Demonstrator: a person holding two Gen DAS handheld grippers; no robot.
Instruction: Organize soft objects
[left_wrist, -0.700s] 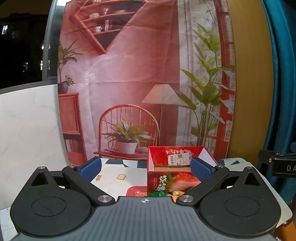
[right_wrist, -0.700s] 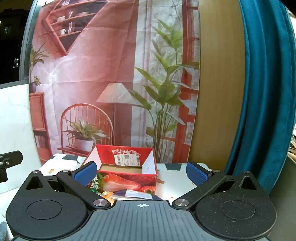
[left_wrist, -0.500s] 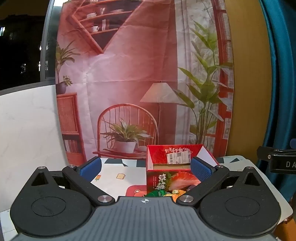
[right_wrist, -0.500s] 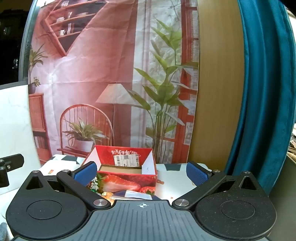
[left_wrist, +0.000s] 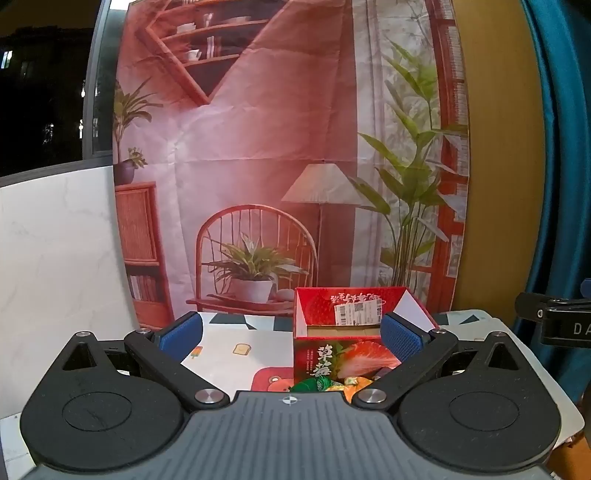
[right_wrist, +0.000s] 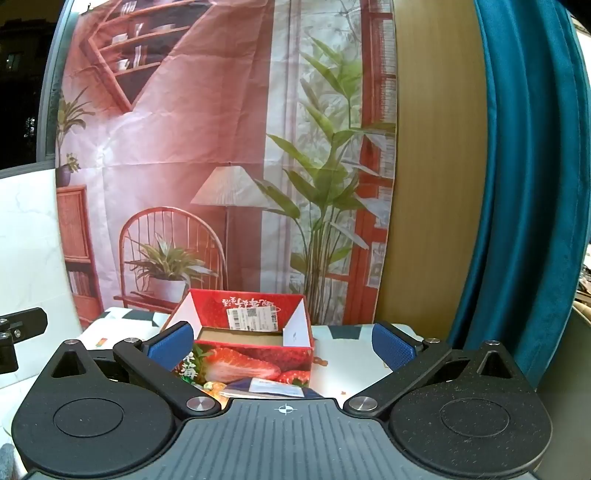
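Observation:
A red strawberry-printed cardboard box (left_wrist: 343, 354) stands open-topped on the patterned tablecloth (left_wrist: 236, 350), also seen as the box (right_wrist: 251, 354) in the right wrist view. In front of it lie soft packets: a green and orange heap (left_wrist: 332, 384) and a blue-and-white packet (right_wrist: 266, 387), both partly hidden by the gripper bodies. My left gripper (left_wrist: 291, 334) hangs open above the cloth, nothing between its blue pads. My right gripper (right_wrist: 282, 341) is open too, held short of the box, with nothing in it.
A printed backdrop (left_wrist: 280, 147) of a chair, lamp and plants hangs behind the table. A white marble-look panel (left_wrist: 55, 251) stands at the left, a teal curtain (right_wrist: 532, 184) at the right. The other gripper's black body (left_wrist: 554, 325) shows at the right edge.
Both views have shifted very slightly; the box sits a little lower in the left wrist view. Both grippers stay open and hold nothing.

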